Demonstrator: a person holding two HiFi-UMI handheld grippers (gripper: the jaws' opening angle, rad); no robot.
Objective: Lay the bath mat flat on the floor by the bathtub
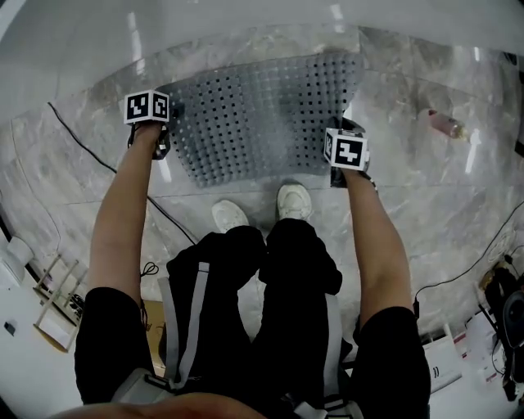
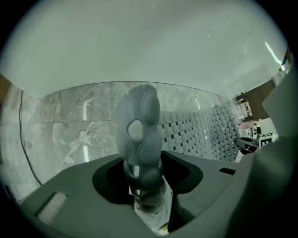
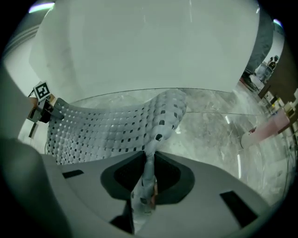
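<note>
Grey mat (image 1: 262, 114) on floor (image 1: 409, 213) at 12 o'clock, by tub (image 1: 246, 16). L gripper (image 2: 143, 183) fingers parted round bunched corner; R gripper (image 3: 148, 179) fingers pinch other corner.

Bath mat (image 1: 262, 114): mid-grey, reg. grid of dark holes. Floor (image 1: 426, 204): pale grey marble, wht veins. Bathtub (image 1: 246, 16): plain wht. Marker cubes (image 1: 146, 106): blk/wht squares. Shoes (image 1: 293, 200) wht; trousers (image 1: 246, 286) blk w/ grey stripe.
</note>
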